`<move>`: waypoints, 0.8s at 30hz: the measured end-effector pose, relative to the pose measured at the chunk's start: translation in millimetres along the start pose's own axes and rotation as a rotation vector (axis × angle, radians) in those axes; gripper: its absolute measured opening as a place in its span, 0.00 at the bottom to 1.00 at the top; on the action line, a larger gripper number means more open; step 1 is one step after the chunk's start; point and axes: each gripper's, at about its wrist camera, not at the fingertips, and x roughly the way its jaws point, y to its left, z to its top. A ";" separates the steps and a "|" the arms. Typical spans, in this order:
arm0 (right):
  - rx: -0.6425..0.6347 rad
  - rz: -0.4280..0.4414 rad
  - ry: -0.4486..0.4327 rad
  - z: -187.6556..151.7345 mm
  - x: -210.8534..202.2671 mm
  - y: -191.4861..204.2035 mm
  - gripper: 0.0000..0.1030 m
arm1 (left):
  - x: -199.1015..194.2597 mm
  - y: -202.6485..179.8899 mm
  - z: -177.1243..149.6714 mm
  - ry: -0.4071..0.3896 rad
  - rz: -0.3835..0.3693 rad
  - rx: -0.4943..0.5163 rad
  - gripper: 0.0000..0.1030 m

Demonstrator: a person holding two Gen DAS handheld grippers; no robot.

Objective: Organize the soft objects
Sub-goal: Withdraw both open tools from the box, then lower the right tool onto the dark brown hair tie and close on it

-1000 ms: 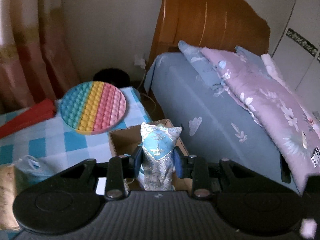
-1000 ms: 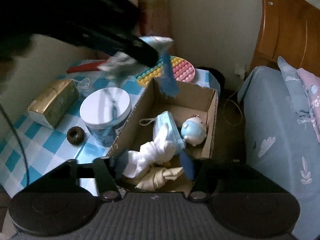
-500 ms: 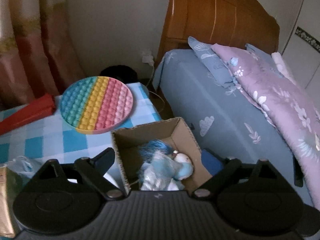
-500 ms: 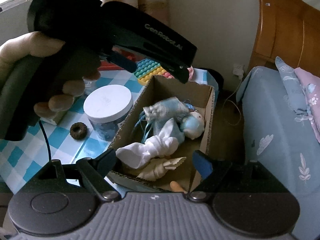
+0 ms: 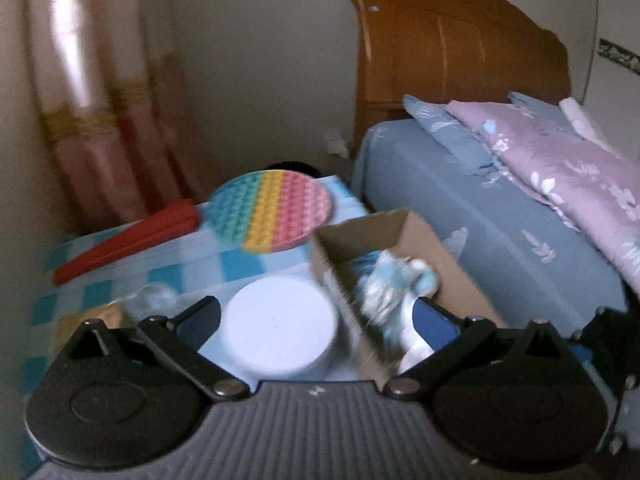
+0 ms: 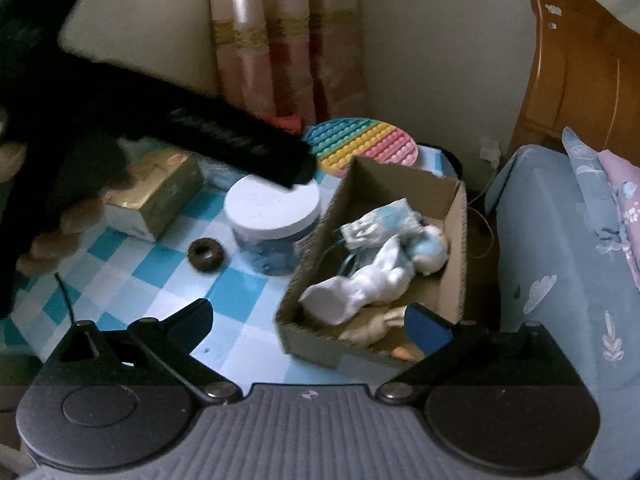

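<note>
A cardboard box [image 6: 456, 216] sits at the right edge of the blue checked table [image 6: 160, 276]. In it lie a blue patterned pouch [image 6: 380, 224], a white soft toy [image 6: 360, 288], a pale blue round doll [image 6: 430, 250] and a beige cloth piece [image 6: 372, 326]. The box [image 5: 448, 256] and pouch [image 5: 384, 284] also show blurred in the left wrist view. My left gripper [image 5: 316, 320] is open and empty above the white-lidded jar [image 5: 280, 328]. My right gripper [image 6: 308, 320] is open and empty, near the box's front left corner.
A white-lidded jar [image 6: 272, 208], a dark ring [image 6: 206, 252], a gold-wrapped block [image 6: 156, 196] and a rainbow bubble disc [image 6: 360, 148] lie on the table. A red folded item [image 5: 128, 240] lies at the back left. A bed [image 6: 560, 260] stands right of the table.
My left gripper opened and dropped the blue patterned pouch into the box, then drew back and left over the jar. My right gripper shifted left.
</note>
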 end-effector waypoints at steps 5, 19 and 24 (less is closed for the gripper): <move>0.009 0.019 0.013 -12.5 -1.6 19.3 1.00 | -27.0 20.9 -38.0 -0.015 0.073 -0.012 0.99; 0.038 0.053 -0.033 -23.9 1.3 60.6 1.00 | -70.8 67.7 -114.9 -0.025 0.184 -0.096 0.99; -0.016 0.029 -0.061 -22.5 6.6 80.6 1.00 | -69.4 80.0 -124.1 -0.015 0.192 -0.094 0.99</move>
